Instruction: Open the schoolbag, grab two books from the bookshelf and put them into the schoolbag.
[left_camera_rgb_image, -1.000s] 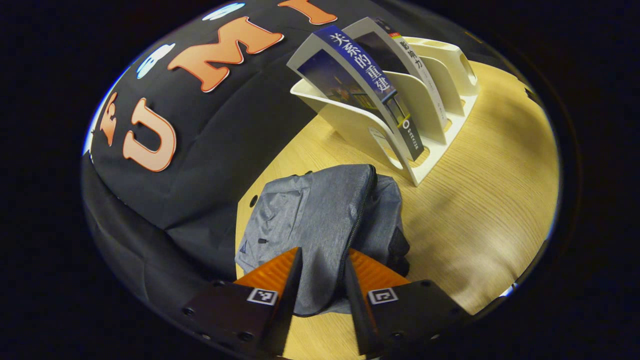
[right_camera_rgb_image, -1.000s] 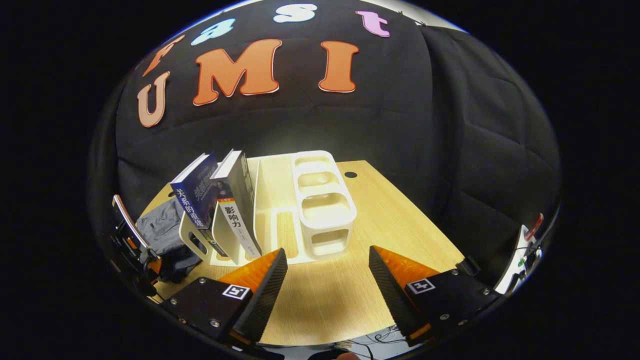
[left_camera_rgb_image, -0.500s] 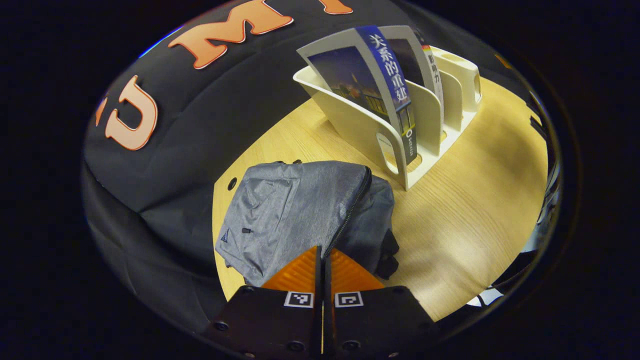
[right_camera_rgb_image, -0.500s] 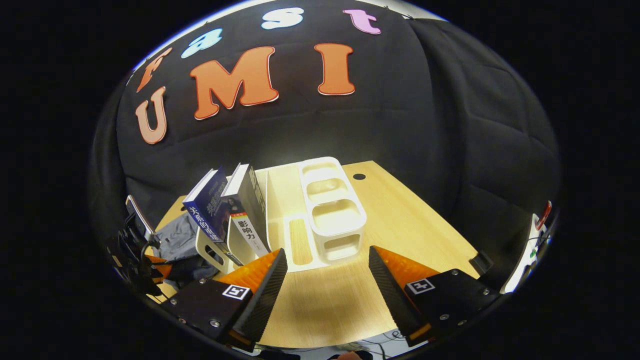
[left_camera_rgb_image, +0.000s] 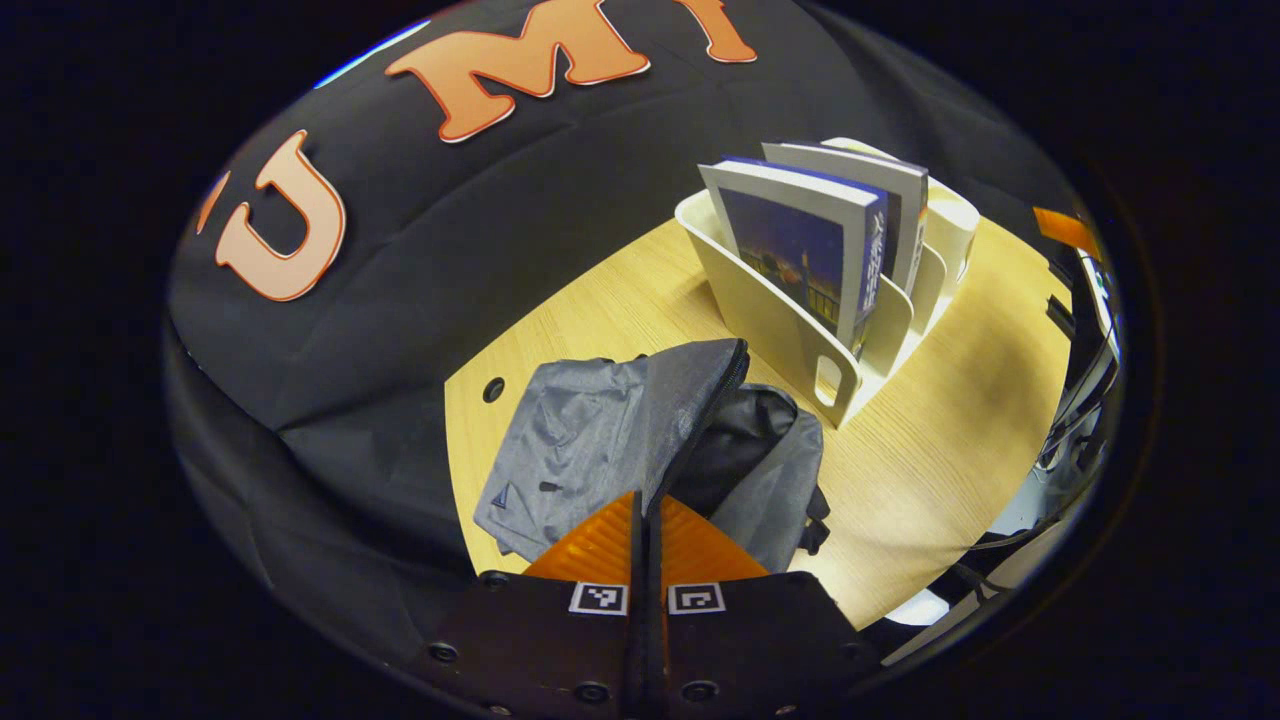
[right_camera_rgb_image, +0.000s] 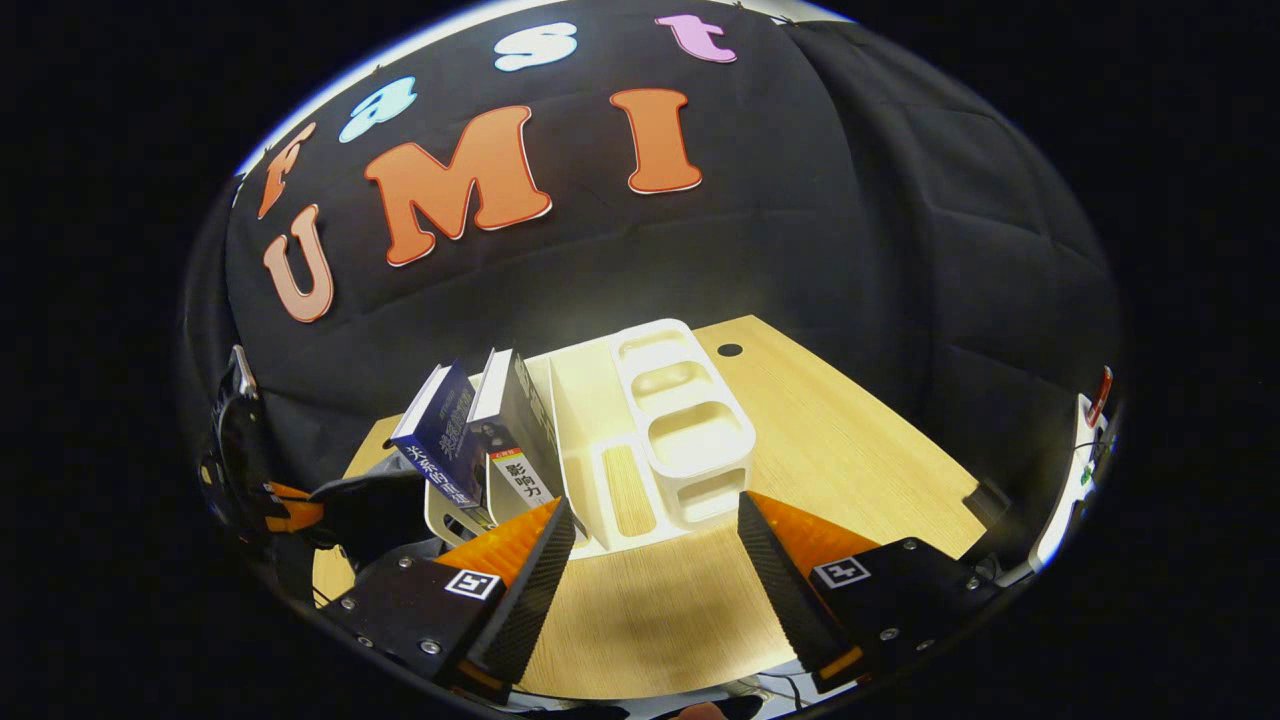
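The grey schoolbag lies on the wooden table. My left gripper is shut on the edge of its front flap by the zipper and holds it raised, so the dark inside shows. Two books stand in the white bookshelf: a blue book and a grey-covered book behind it. In the right gripper view, my right gripper hangs open over the table before the bookshelf, with the blue book and the dark book to its left. The left gripper holds the bag at far left.
The bookshelf's right end has several empty cup-like compartments. Round cable holes sit in the table near the bag and at the back. Black cloth walls close the booth on three sides. Bare tabletop lies right of the shelf.
My left gripper closed on the bag's flap edge and lifted it, opening the bag and showing its dark inside. My right gripper stayed open and barely moved.
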